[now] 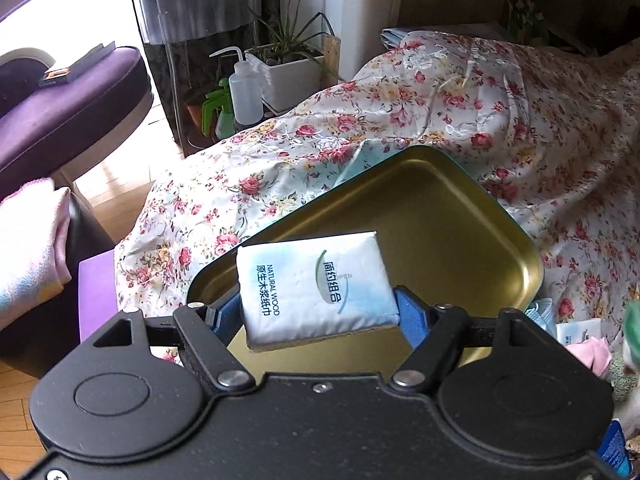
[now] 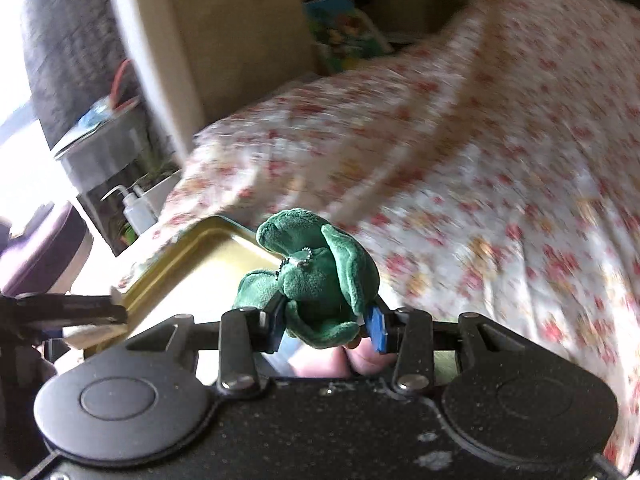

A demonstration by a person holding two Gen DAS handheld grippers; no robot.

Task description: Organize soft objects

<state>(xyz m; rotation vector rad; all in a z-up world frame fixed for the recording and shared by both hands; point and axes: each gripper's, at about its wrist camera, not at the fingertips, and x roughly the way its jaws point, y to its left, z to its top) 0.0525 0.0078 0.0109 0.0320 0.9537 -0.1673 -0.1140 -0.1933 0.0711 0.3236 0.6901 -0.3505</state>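
My left gripper (image 1: 316,308) is shut on a white and blue tissue pack (image 1: 314,286) and holds it over the near end of an open gold tin (image 1: 448,216) that lies on the floral bedspread (image 1: 500,112). My right gripper (image 2: 326,326) is shut on a green plush toy (image 2: 316,276) and holds it in the air beside the tin (image 2: 192,264), to its right. The left gripper's arm (image 2: 64,312) shows at the left edge of the right wrist view. That view is blurred by motion.
A second tissue pack (image 1: 578,330), a pink cloth (image 1: 592,354) and a pale blue mask (image 1: 540,312) lie on the bed right of the tin. A purple chair (image 1: 60,120), a squeeze bottle (image 1: 244,92) and a potted plant (image 1: 288,64) stand beyond the bed's left edge.
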